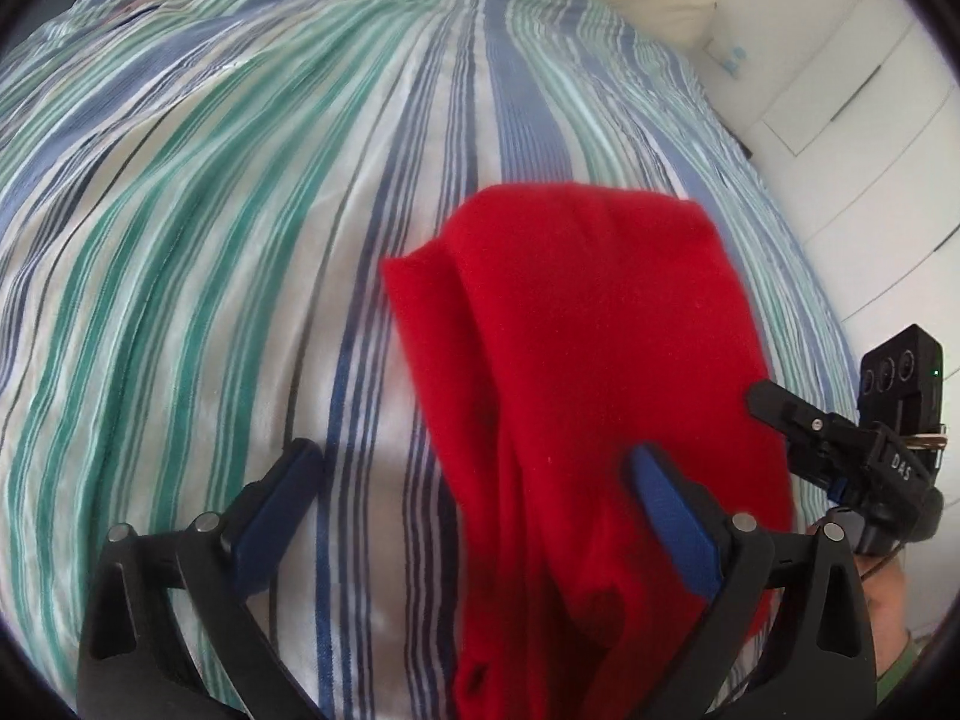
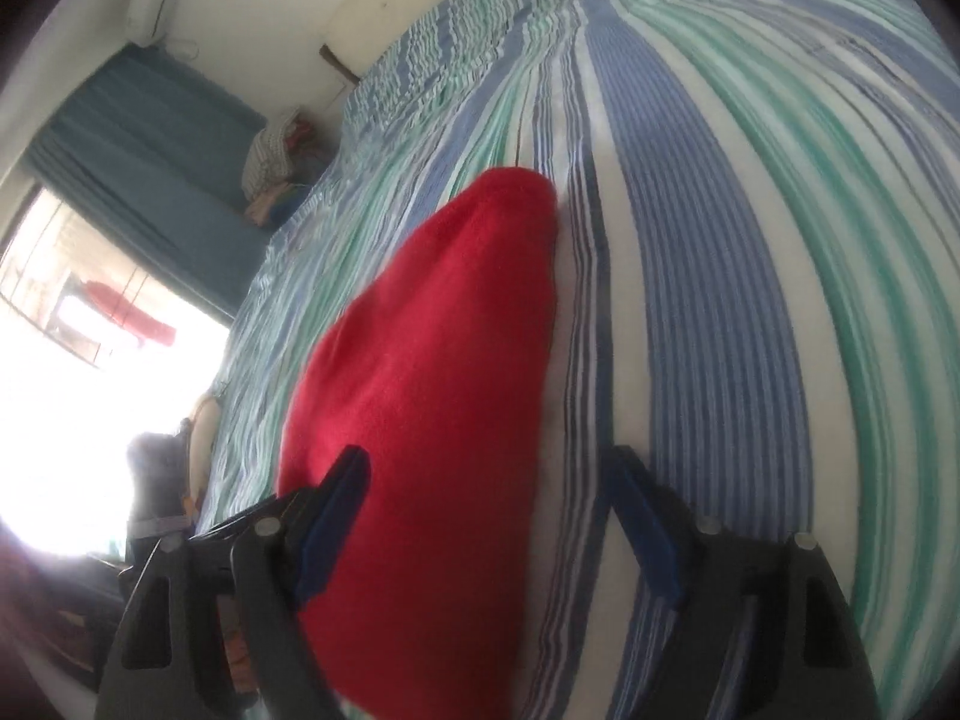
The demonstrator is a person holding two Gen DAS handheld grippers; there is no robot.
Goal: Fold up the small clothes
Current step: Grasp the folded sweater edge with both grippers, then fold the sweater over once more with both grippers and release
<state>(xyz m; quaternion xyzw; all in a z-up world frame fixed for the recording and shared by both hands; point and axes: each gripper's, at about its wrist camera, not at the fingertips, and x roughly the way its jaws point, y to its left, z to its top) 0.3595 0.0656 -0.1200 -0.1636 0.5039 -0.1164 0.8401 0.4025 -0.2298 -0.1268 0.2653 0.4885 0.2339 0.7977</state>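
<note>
red knit cloth [image 1: 600, 372], folded into a soft bundle, lies on the bed's blue, green and white striped sheet [image 1: 210, 240]. left hand-held gripper [image 1: 474, 468] has its blue-padded fingers spread apart, the right finger [image 1: 672, 510] against the cloth. right hand-held gripper [image 2: 486, 480] also stands apart, straddling the cloth's near edge. white wardrobe doors [image 1: 870, 138] stand beside the bed.

Red garment [image 1: 600, 390] runs off frame (bottom edge).

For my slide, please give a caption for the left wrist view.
Open left gripper over a red garment on a striped bedsheet.
</note>
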